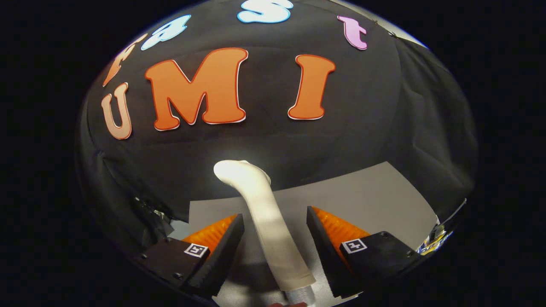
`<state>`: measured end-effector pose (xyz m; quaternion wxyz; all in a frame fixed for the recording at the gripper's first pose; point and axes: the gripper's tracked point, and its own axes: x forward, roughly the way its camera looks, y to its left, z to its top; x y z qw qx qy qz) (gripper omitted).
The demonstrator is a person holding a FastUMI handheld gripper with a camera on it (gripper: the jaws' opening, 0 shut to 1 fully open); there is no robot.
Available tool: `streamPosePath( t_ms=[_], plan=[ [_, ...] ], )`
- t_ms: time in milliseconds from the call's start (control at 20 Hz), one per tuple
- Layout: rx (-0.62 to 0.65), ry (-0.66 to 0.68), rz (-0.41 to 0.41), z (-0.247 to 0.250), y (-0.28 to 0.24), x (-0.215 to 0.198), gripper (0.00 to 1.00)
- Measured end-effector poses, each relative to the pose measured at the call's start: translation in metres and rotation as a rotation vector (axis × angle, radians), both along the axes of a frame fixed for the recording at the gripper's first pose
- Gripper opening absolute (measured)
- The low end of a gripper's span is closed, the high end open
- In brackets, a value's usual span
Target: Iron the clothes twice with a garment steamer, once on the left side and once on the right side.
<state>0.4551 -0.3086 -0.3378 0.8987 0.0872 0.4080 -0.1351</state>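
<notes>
Garment steamer (266, 213) stands upright between the fingers, its bent head rising beyond them. The gripper (275, 226) is spread wide, touching nothing, above a grey tabletop (375, 200)

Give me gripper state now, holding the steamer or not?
Gripper: open, fingers apart on either side of the white steamer handle, not pressing on it; not holding it.

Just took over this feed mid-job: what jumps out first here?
The pale steamer handle stands out first, rising between the fingers of the gripper, its curved head lit against the black cloth wall. The fingers stand open on either side, not touching it. Beneath lies a grey table surface.
</notes>
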Motion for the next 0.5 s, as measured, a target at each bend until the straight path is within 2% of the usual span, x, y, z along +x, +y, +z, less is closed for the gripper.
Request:
streamPosePath(
  t_ms=[200, 350, 450, 500],
  plan=[
    [0.033, 0.039, 0.011, -0.013, 0.011, -0.005, 0.92],
    [-0.030, 0.072, 0.003, -0.021, 0.005, -0.012, 0.87],
    [-0.022, 0.066, -0.006, -0.022, 0.007, -0.015, 0.65],
    [-0.020, 0.054, -0.001, -0.020, 0.011, -0.014, 0.62]
  ],
)
